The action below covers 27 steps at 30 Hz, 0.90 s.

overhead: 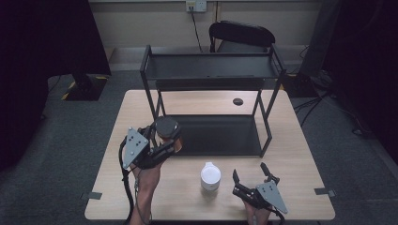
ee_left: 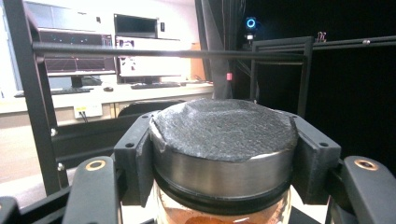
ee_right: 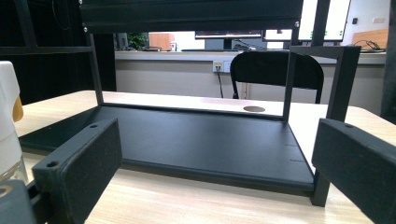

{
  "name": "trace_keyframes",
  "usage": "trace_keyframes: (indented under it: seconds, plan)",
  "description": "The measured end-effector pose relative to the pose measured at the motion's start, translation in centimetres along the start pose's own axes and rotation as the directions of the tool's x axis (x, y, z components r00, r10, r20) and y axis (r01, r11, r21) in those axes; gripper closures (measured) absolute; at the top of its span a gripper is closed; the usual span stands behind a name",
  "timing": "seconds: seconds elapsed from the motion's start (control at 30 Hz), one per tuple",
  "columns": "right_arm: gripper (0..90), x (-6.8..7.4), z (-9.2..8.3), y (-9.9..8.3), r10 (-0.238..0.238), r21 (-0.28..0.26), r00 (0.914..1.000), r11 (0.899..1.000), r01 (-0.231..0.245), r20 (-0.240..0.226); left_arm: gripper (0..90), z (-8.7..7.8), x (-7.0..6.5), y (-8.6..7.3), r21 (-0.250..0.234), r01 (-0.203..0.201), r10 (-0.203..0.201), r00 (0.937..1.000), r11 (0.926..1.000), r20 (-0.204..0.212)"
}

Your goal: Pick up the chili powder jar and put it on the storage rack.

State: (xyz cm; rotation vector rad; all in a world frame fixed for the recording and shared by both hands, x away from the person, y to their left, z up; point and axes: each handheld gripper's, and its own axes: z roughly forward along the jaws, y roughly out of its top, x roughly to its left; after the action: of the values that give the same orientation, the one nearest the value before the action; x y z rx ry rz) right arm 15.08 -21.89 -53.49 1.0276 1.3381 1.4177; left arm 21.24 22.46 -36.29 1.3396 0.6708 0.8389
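Observation:
A glass jar [overhead: 165,126] with a dark round lid and orange-brown contents hangs above the table's left part, near the front left post of a black two-level rack [overhead: 211,68]. My left gripper [overhead: 165,139] is shut on it. In the left gripper view the black pads clamp the jar [ee_left: 224,135] on both sides just under its lid. My right gripper [overhead: 248,169] rests near the table's front right edge, open, with nothing between its fingers [ee_right: 79,168]. It faces the rack's lower shelf [ee_right: 187,140].
A white container [overhead: 210,176] stands at the front middle of the wooden table [overhead: 291,154], between the two grippers; it sits at the left edge of the right gripper view [ee_right: 7,116]. A black chair [overhead: 241,35] stands behind the rack. A round cable hole [overhead: 238,101] lies near the table's back edge.

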Motion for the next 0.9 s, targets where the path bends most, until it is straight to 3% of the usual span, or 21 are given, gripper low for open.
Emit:
trace_keyframes:
  seconds: [0.63,0.9]
  plan:
    - [0.7,-0.1,0.0,0.0,0.000,-0.001,1.0000,1.000,0.000,-0.004,35.4,3.7,0.8,5.9,-0.068,-0.030,0.030,0.9995,0.9972,0.006]
    - [0.7,-0.1,0.0,0.0,0.000,-0.001,1.0000,1.000,0.000,-0.004,35.4,6.0,1.6,8.4,-0.069,-0.015,0.016,0.9998,0.9975,0.007]
